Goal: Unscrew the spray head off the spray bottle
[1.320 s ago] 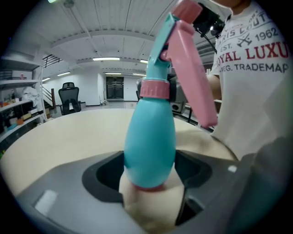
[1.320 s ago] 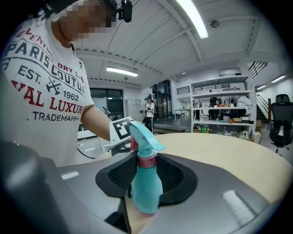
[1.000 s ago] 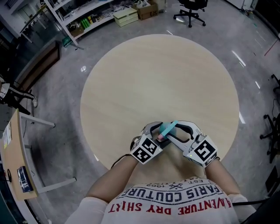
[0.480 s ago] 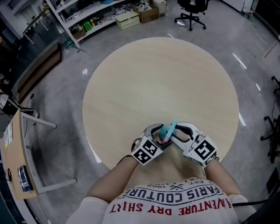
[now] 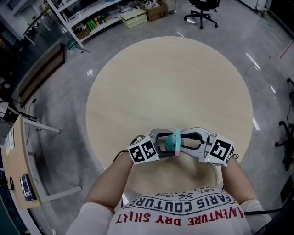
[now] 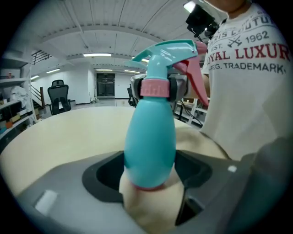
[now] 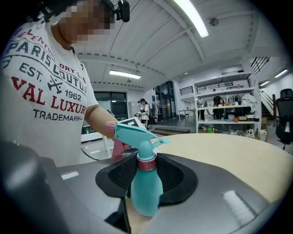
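Observation:
A teal spray bottle (image 5: 177,140) with a pink collar (image 6: 154,87) and pink trigger (image 6: 193,75) hangs over the near edge of the round table (image 5: 170,87). In the head view the two grippers face each other with the bottle between them. My left gripper (image 5: 166,143) is shut on the bottle's body (image 6: 150,137). My right gripper (image 5: 185,141) has just been closing, and its jaws now clamp the neck at the collar (image 7: 146,163) under the teal spray head (image 7: 136,134). In the left gripper view the right gripper's dark pads (image 6: 176,87) flank the collar.
Shelves with boxes (image 5: 92,18) and a black office chair (image 5: 202,11) stand on the floor beyond the table. A desk edge (image 5: 14,174) lies at the far left. My own torso is close behind the grippers.
Both hands have turned, so the grippers now face each other along one line. The left marker cube moved left, and the bottle swung from slanted to crosswise between them.

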`<action>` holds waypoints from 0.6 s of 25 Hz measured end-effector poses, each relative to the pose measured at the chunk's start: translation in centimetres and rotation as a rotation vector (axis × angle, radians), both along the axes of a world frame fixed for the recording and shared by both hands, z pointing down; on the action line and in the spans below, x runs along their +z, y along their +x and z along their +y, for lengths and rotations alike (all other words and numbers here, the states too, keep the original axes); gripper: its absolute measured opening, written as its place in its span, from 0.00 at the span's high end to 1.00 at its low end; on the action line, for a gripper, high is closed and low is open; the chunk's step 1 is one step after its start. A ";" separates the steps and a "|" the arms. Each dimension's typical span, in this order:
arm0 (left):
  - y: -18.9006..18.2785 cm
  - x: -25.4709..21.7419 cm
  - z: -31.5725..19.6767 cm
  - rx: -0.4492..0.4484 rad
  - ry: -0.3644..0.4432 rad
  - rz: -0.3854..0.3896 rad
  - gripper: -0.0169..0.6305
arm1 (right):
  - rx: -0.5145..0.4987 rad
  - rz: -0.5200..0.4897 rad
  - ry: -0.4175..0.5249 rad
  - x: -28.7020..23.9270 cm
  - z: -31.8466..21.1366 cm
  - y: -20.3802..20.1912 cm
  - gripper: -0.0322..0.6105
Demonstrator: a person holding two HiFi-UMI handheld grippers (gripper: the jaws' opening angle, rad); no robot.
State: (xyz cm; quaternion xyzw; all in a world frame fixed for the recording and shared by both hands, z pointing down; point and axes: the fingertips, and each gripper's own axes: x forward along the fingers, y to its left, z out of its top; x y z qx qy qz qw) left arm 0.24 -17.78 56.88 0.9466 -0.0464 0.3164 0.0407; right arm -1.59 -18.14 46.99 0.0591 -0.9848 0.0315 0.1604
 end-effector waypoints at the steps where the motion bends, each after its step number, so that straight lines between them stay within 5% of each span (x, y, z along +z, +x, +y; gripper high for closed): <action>1: 0.0 0.0 -0.2 -0.024 0.002 0.007 0.45 | 0.028 -0.007 -0.016 0.0 -0.1 0.0 0.74; 10: -1.1 0.3 -1.9 -0.434 0.007 0.049 0.45 | 0.233 -0.080 -0.086 -0.4 0.0 2.5 0.62; 15: -0.4 0.2 -2.4 -0.598 0.039 0.034 0.45 | 0.354 -0.062 -0.018 -1.1 0.5 1.3 0.54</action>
